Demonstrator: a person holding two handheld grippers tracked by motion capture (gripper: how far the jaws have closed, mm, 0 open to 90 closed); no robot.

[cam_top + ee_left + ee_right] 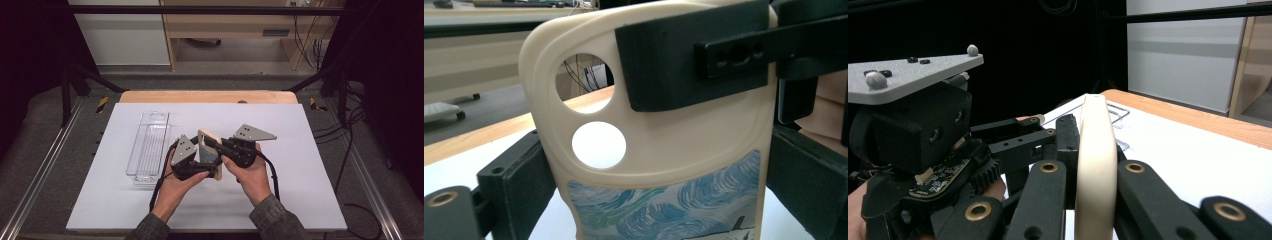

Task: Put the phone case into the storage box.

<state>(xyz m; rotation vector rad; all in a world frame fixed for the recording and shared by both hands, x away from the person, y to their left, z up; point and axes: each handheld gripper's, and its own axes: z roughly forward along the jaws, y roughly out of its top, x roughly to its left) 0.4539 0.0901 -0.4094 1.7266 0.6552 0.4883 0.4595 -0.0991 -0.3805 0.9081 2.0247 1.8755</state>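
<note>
A cream phone case [209, 150] with a blue swirl-painted panel is held upright above the white mat, between both grippers. My left gripper [196, 164] clamps its two side edges; in the left gripper view the case [684, 150] sits tight between the black jaws, camera holes at upper left. My right gripper [221, 146] grips it front and back, and one of its fingers [689, 55] crosses the top of the case. In the right gripper view the case [1095, 145] stands edge-on between the jaws of my right gripper [1095, 190], with the left gripper [918, 135] behind it.
A clear plastic tray [148, 147] lies lengthwise on the white mat [290, 170] to the left of the hands. The wooden table edge [207, 96] runs along the far side. Black frame bars and cables stand around the table.
</note>
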